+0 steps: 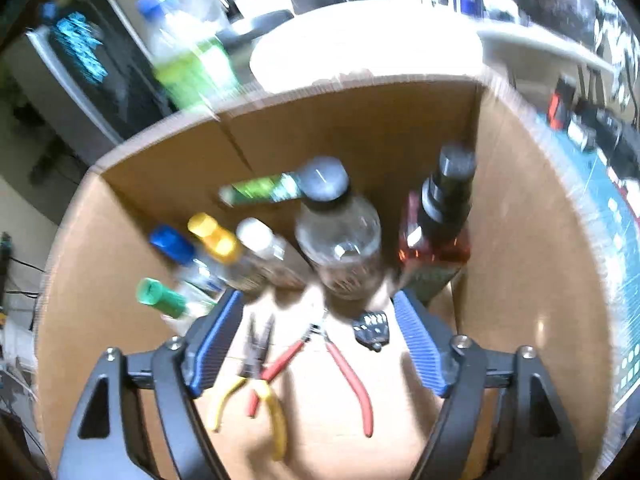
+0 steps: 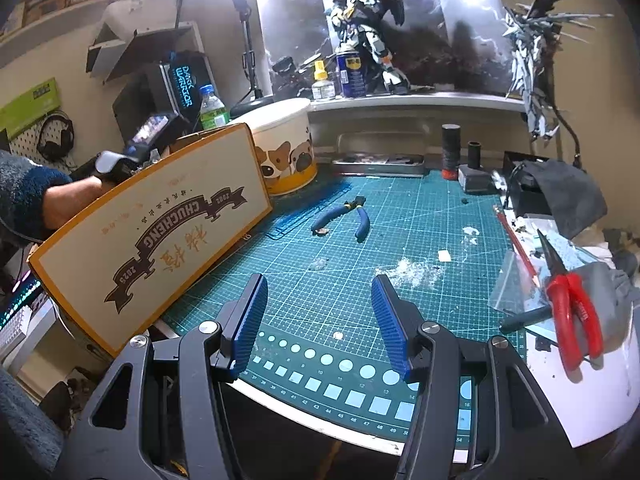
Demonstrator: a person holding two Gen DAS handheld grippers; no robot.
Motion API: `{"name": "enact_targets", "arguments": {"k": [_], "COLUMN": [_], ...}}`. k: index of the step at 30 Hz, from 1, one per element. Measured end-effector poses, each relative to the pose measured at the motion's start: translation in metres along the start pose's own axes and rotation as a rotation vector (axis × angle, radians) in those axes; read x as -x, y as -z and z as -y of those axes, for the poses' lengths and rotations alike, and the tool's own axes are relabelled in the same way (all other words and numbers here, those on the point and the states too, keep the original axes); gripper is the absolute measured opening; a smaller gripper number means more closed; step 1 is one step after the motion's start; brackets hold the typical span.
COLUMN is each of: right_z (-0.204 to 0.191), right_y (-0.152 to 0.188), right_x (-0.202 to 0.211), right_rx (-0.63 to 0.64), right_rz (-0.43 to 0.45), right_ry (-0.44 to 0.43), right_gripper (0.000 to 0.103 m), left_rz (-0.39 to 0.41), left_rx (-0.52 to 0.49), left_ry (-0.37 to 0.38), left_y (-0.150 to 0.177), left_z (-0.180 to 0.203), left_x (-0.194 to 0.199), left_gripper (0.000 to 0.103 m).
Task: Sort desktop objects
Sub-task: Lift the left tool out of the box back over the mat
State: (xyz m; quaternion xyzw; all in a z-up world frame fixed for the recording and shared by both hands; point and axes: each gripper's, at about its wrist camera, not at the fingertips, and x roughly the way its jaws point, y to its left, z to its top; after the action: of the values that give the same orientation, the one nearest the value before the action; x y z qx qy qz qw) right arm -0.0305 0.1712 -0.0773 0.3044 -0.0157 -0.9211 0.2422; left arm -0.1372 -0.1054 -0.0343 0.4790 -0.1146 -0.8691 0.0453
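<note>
Left claw [image 1: 318,344] spread, empty, inside cardboard box [image 1: 360,128] over pliers [image 1: 256,376] and cutters [image 1: 340,364]. Risk: knocking upright bottles [image 1: 340,236] crowded just beyond. Right claw [image 2: 320,320] spread over table mat [image 2: 304,240]; blue nippers [image 2: 348,216] far, red pliers [image 2: 572,304] on right edge, could slip off.

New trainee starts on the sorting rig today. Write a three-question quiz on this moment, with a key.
1. True or false: the left gripper is shut on the red-handled cutters in the cardboard box.
2. Which tool lies on the green cutting mat ahead of the right gripper?
A. blue-handled nippers
B. a hammer
C. a screwdriver
3. Fill in: the red-handled pliers to the right of the mat rest partly on a grey ____.

Key
1. False: its jaws stand open above the box floor, holding nothing.
2. A
3. cloth
</note>
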Motion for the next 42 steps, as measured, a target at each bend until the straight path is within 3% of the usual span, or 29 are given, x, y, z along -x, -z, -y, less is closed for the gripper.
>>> {"name": "enact_targets", "arguments": {"k": [4,5,7,12,14,22,25,32,39,42], "right_z": [-0.004,-0.005,-0.008,-0.02,-0.025,-0.027,-0.026,-0.025,-0.016,-0.013], "right_y": [-0.007,-0.009,-0.013,-0.025,-0.029,-0.049,-0.055,-0.056,-0.042,-0.037], "right_x": [0.006,0.008,0.012,0.027,0.034,0.069,0.085,0.117,0.122,0.119], "right_rx": [0.017,0.023,0.034,0.076,0.094,0.118,0.114,0.112,0.091,0.083], "right_rz": [0.02,0.027,0.039,0.074,0.084,0.104,0.093,0.088,0.048,0.033], "right_ry": [-0.006,-0.008,-0.012,-0.02,-0.017,0.04,0.061,0.096,0.123,0.125], "right_gripper": [0.051,0.051,0.052,0.057,0.058,0.06,0.072,0.074,0.074,0.074], "left_rz": [0.107,0.136,0.225,0.418,0.497,0.677,0.673,0.553,0.533,0.551], "left_rx": [0.049,0.056,0.067,0.087,0.1,0.042,0.085,0.242,0.13,0.125], "left_ry": [-0.028,-0.028,-0.038,-0.002,0.011,0.052,0.101,0.163,0.148,0.125], "left_y": [-0.004,0.009,0.005,-0.006,-0.001,0.041,0.059,0.092,0.104,0.104], "left_z": [-0.015,-0.021,-0.02,-0.027,-0.018,0.034,0.047,0.068,0.114,0.115], "left_x": [0.055,0.053,0.072,0.106,0.139,0.202,0.206,0.177,0.165,0.165], "left_gripper": [0.092,0.097,0.103,0.103,0.103,0.103,0.103,0.103,0.103,0.103]}}
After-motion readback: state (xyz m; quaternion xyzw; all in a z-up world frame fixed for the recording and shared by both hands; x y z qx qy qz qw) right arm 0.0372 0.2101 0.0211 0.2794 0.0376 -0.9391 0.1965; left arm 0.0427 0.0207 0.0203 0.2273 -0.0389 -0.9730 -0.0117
